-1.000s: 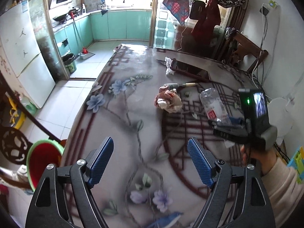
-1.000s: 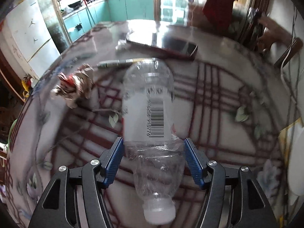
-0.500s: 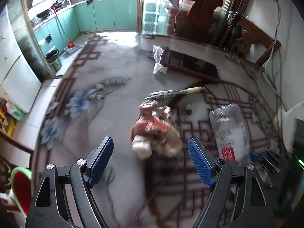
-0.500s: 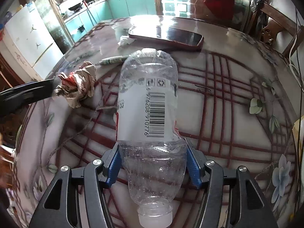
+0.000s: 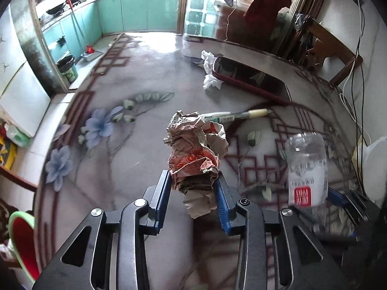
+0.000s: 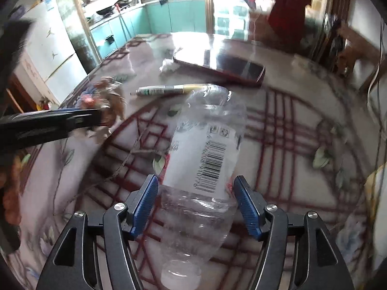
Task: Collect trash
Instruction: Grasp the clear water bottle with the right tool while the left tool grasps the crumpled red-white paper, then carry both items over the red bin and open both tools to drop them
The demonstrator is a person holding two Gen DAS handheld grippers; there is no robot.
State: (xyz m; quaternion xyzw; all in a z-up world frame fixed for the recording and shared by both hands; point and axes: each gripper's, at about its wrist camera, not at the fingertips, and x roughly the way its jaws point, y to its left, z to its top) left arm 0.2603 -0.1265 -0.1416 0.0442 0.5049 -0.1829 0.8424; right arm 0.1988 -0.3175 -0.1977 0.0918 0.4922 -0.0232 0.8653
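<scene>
The left wrist view showed the left gripper [image 5: 193, 188], its jaws having just closed in, pinching a crumpled paper wrapper [image 5: 196, 149] between its blue pads above the flower-patterned table [image 5: 108, 169], with a pen [image 5: 237, 115], a phone [image 5: 251, 79] and a white tissue [image 5: 210, 72] lying farther back. In the right wrist view the right gripper [image 6: 196, 200] clamped a clear plastic bottle [image 6: 203, 169], cap toward the camera.
</scene>
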